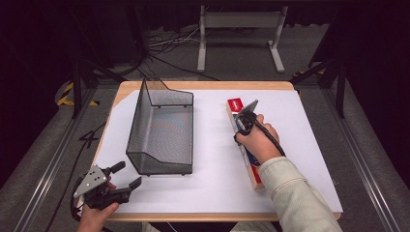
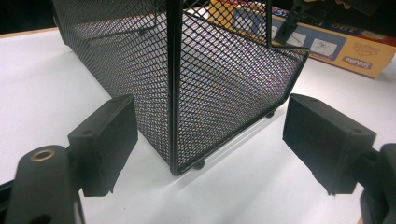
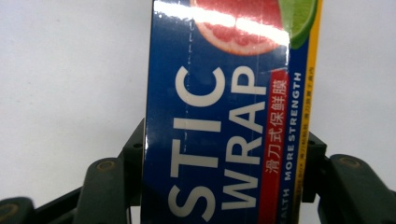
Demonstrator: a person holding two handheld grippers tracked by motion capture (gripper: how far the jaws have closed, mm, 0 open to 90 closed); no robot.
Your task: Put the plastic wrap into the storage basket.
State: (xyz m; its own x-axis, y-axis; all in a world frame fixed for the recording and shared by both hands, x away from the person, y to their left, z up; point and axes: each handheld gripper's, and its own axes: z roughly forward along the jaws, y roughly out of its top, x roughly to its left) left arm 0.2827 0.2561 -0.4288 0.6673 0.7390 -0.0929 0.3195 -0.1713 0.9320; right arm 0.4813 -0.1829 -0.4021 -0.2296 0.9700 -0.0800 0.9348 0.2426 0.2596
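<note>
A long blue plastic wrap box (image 1: 255, 175) lies lengthwise on the white table sheet, right of centre. My right gripper (image 1: 244, 126) is down over its far half, and in the right gripper view its jaws press both long sides of the box (image 3: 224, 93), so it is shut on it (image 3: 224, 158). A black wire-mesh basket (image 1: 138, 126) stands left of centre, with nothing inside. My left gripper (image 1: 128, 175) is at the table's near left corner, open and holding nothing. In the left gripper view its jaws (image 2: 210, 135) frame the basket's near corner (image 2: 219, 79) a short way off, with the box (image 2: 345, 46) beyond.
White sheet (image 1: 217, 186) covers the wooden table top; bare sheet lies between basket and box and along the front edge. A white-legged stand (image 1: 240, 21) and cables (image 1: 164, 46) are on the floor behind the table.
</note>
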